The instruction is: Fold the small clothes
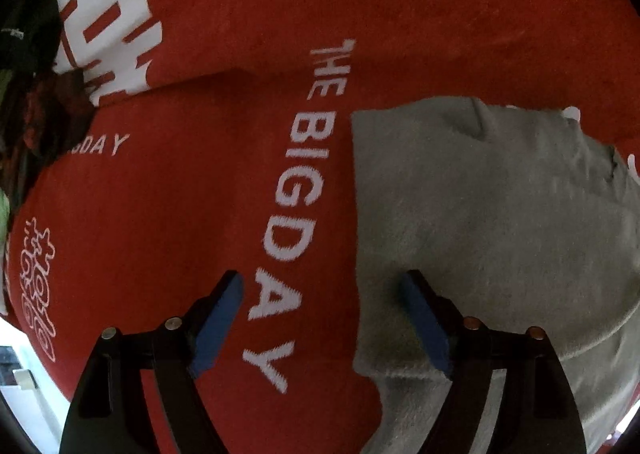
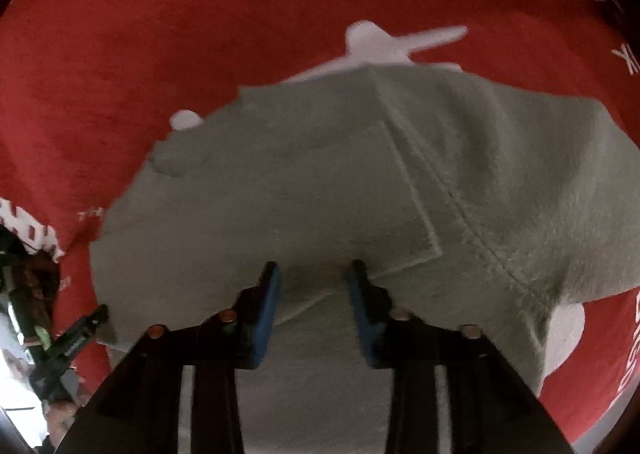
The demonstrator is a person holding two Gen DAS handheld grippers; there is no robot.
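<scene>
We hold the left gripper (image 1: 322, 286) wide apart and empty, astride the grey garment's (image 1: 492, 222) long edge, running twelve to six on the red blanket (image 1: 160, 194). Our right gripper (image 2: 313, 274), narrowly parted, hangs over its folded middle, clamping nothing.

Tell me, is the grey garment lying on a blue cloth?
No, the grey garment lies on a red cloth with white print.

Red blanket (image 1: 180, 214) reads "THE BIG DAY".
</scene>
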